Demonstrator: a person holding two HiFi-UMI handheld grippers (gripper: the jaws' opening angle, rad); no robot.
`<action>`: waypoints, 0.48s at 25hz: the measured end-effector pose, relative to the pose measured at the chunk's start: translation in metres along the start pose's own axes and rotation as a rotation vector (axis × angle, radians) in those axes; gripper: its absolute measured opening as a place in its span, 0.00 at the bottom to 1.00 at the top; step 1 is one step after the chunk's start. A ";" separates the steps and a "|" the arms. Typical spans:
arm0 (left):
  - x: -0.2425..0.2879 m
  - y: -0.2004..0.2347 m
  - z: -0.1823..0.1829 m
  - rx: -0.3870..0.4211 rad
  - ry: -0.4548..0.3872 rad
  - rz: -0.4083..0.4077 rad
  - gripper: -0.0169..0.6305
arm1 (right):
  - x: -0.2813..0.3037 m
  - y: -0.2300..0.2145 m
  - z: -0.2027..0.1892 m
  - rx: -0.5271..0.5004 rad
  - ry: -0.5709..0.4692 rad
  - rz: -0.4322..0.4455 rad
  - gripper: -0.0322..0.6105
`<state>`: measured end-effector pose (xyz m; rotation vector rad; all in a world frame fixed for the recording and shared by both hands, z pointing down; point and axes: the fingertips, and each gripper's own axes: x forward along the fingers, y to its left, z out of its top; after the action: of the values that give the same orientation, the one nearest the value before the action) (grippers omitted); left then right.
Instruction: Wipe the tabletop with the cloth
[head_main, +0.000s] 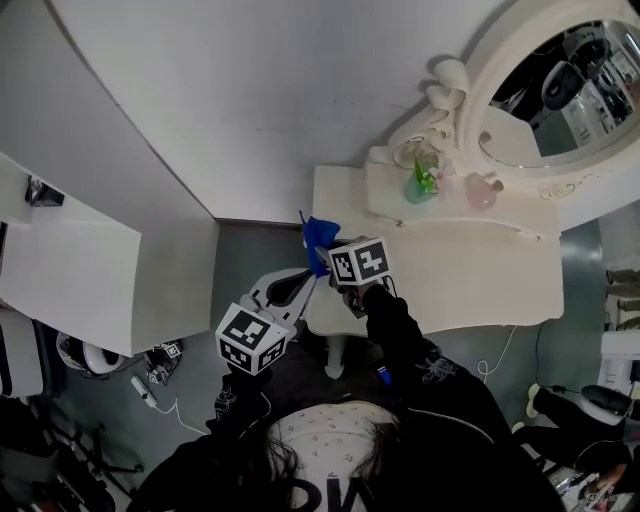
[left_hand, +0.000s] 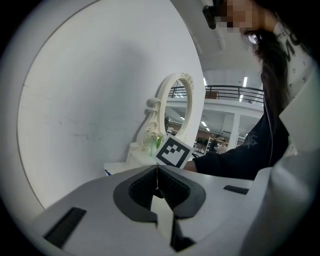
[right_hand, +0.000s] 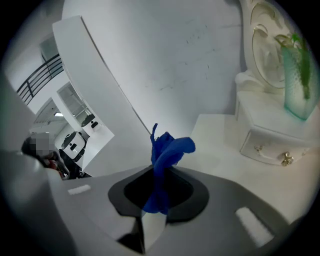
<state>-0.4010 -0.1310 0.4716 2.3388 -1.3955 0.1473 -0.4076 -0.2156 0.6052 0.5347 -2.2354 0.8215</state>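
White wall backs a pale dressing surface (head_main: 480, 280) that carries an ornate oval mirror (head_main: 560, 90), with a green vase (head_main: 420, 183) at its foot on the raised back shelf. The right hand-held gripper (right_hand: 159, 170) is clamped on a blue cloth (right_hand: 167, 147). The cloth is bunched between the jaws and its loose end sticks out past the tips. In the head view the cloth sits at the surface's left edge, toward the front left corner. The left hand-held gripper (left_hand: 157, 182) has its jaws pressed together on nothing and sits just off that corner, beside the right one.
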 end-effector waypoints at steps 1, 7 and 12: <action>0.000 0.003 0.000 -0.003 -0.003 0.010 0.03 | 0.006 -0.003 -0.001 0.003 0.011 -0.002 0.15; 0.004 0.009 0.000 -0.029 -0.014 0.077 0.03 | 0.015 -0.040 -0.027 0.026 0.082 -0.037 0.15; 0.029 -0.005 0.001 -0.039 -0.005 0.103 0.03 | -0.004 -0.080 -0.043 0.052 0.090 -0.031 0.15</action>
<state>-0.3829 -0.1534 0.4776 2.2384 -1.5085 0.1427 -0.3392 -0.2426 0.6592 0.5445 -2.1243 0.8724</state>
